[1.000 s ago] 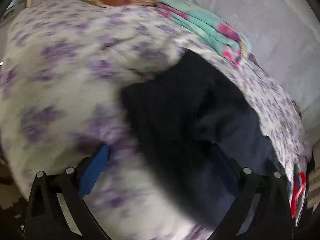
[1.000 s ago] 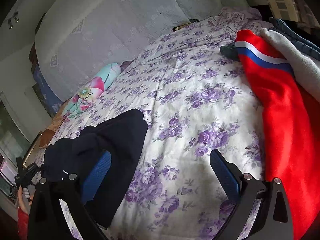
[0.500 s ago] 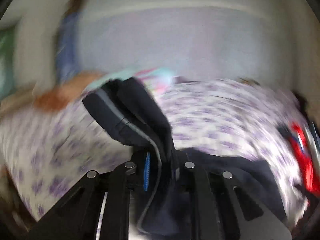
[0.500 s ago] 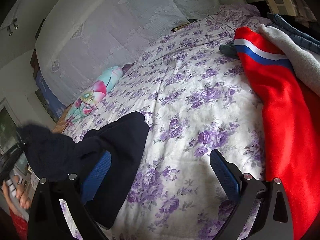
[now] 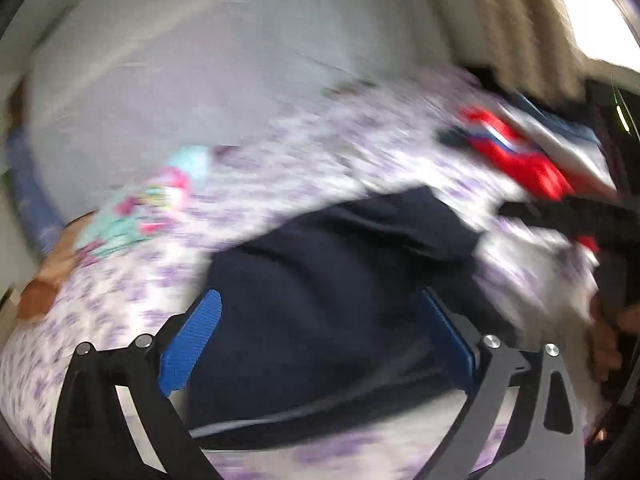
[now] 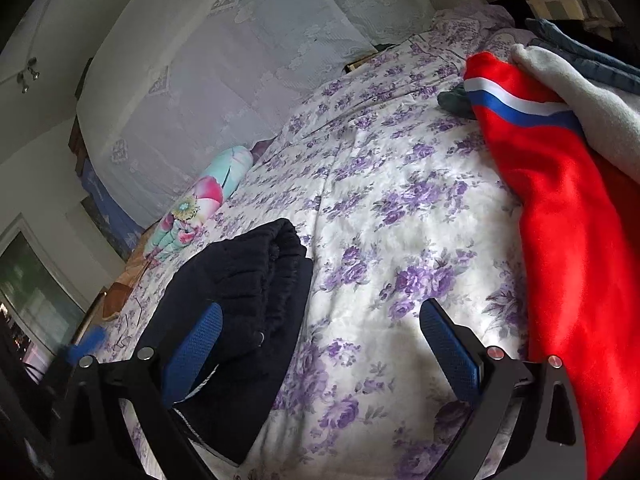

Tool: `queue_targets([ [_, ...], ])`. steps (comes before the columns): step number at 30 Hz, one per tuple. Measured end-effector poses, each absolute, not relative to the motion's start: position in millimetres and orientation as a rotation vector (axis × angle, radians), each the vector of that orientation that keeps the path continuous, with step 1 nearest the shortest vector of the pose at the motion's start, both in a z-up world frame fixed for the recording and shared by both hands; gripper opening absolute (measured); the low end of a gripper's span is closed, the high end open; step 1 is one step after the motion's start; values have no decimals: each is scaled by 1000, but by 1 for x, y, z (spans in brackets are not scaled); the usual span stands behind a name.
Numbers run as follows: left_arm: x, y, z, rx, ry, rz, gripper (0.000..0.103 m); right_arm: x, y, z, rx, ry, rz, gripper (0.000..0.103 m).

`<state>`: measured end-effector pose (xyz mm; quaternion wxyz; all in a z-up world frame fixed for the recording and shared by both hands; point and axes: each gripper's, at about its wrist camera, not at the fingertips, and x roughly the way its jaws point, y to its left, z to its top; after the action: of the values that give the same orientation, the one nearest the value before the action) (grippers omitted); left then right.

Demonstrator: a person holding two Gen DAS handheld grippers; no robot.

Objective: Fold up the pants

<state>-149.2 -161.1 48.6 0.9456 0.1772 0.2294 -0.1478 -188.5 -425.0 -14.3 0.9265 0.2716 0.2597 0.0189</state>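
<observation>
Dark navy pants [image 6: 248, 292] lie folded in a stack on the purple-flowered bedspread [image 6: 384, 216], waistband end on top. In the blurred left wrist view the pants [image 5: 328, 280] fill the space just ahead of my left gripper [image 5: 320, 332], which is open and holds nothing. My right gripper [image 6: 320, 344] is open and empty above the bedspread, its left blue pad [image 6: 196, 344] in front of the pants' right edge.
A pile of clothes lies on the right of the bed: a red garment with a white and blue stripe [image 6: 560, 208], a grey one [image 6: 592, 92] and denim behind. A floral pillow [image 6: 200, 204] lies at the far left by the white lace curtain [image 6: 248, 52].
My left gripper shut on the pants' end, lifted it and carried it over, then let go and opened. The pants now lie folded over. My right gripper has barely moved.
</observation>
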Motion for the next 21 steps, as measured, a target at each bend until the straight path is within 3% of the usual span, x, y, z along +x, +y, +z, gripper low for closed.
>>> queue_targets([
  [4,-126,-111,62,244,498,-190,95,-182,-402,15,390,482,17,100],
  [8,-93,-90,28,240,624,-112,95,-161,-363,53,180,446,17,100],
  [10,-78,-87,-2,273,713,-80,99,-139,-350,48,98,510,2,100],
  [13,-74,-60,-7,143,756,-129,99,-88,-337,-15,-34,807,-18,100],
  [15,-68,-52,-12,115,781,-161,99,-86,-355,-11,99,818,34,100],
  [21,-69,-41,-22,0,832,-223,99,-93,-348,-12,44,784,8,100],
])
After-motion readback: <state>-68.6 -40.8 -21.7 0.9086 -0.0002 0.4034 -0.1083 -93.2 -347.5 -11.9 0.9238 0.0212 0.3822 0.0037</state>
